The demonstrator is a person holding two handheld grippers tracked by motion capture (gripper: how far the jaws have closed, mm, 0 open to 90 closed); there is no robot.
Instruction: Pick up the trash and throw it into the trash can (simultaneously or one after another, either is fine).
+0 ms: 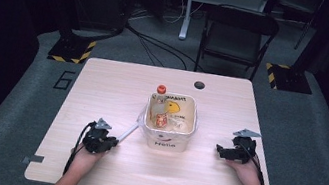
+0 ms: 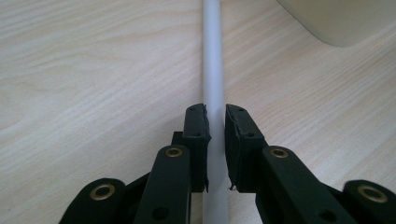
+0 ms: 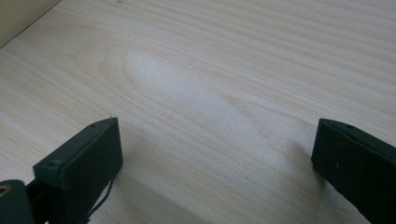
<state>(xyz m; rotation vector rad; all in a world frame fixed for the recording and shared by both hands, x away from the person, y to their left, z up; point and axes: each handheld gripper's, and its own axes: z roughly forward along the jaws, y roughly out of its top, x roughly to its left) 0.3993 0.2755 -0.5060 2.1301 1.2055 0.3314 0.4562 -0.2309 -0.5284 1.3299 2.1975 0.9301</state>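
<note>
Two grippers work a pale wood surface (image 1: 102, 87), with a white tub (image 1: 184, 135) at its centre. The tub holds a clear bottle with an orange cap (image 1: 161, 90), leaning on the far-left corner, and some small printed packets.

A thin white rod (image 2: 213, 56) lies on the surface, running from the tub's near-left corner toward the left gripper (image 2: 215, 140). Whether the rod is joined to the tub, I cannot tell.

Left gripper: jaws nearly together, pinching the rod squarely between the pads. Judgement: the step in hand is securing this rod. To do it well, keep the jaws parallel to the rod's axis, squeeze evenly, lift gently so the tub is not dragged or tipped.

Right gripper (image 1: 232, 152): jaws spread wide, holding nothing, low over bare wood right of the tub.

Pose: both forearms enter from the near edge. The left hand (image 1: 87, 153) points its gripper up-right toward the tub; the right hand (image 1: 247, 169) points its gripper left.
</note>
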